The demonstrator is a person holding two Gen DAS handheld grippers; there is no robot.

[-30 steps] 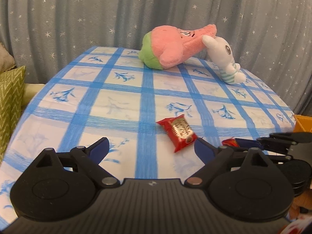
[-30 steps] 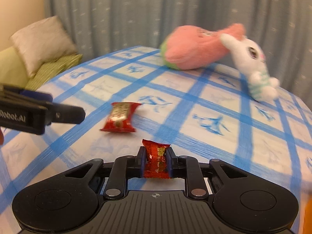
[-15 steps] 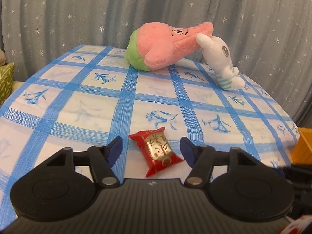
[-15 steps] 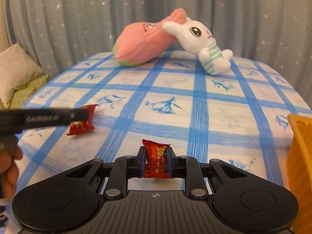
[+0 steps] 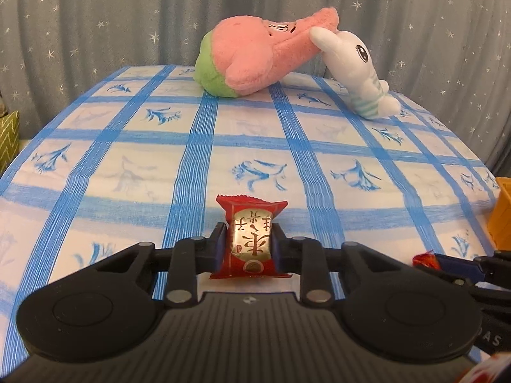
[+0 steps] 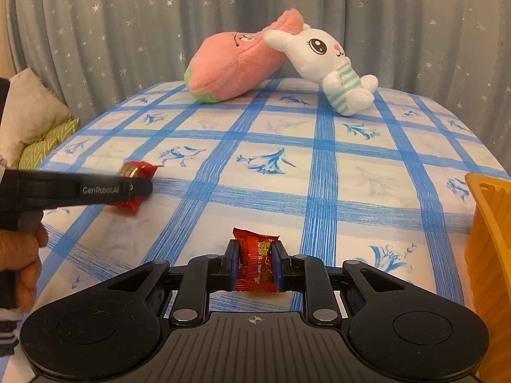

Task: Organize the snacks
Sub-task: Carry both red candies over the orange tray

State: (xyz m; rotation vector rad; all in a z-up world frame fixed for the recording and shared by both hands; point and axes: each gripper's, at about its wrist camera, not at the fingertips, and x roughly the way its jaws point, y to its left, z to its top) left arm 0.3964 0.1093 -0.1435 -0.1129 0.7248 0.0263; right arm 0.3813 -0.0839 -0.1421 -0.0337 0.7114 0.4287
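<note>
A red snack packet with a gold label [image 5: 250, 212] lies on the blue-checked tablecloth [image 5: 255, 146]. It sits between the jaws of my left gripper [image 5: 250, 245], which are closing, and both pads press its sides. The right wrist view shows the same left gripper [image 6: 140, 188] from the side, with that packet [image 6: 135, 169] at its tip. My right gripper [image 6: 255, 260] is shut on a small red packet [image 6: 255, 244], held just above the cloth. This right gripper [image 5: 447, 263] and its packet [image 5: 423, 260] also show at the lower right of the left wrist view.
An orange basket [image 6: 488, 239] stands at the table's right edge. A pink plush [image 5: 255, 54] and a white rabbit plush [image 5: 354, 63] lie at the far edge before a starred curtain. Pillows [image 6: 32, 111] sit off the left side. A hand [image 6: 22, 255] holds the left gripper.
My left gripper has moved forward over the gold-labelled packet and its jaws have closed from wide apart onto it. The right gripper has swung right with its packet, bringing the orange basket into view.
</note>
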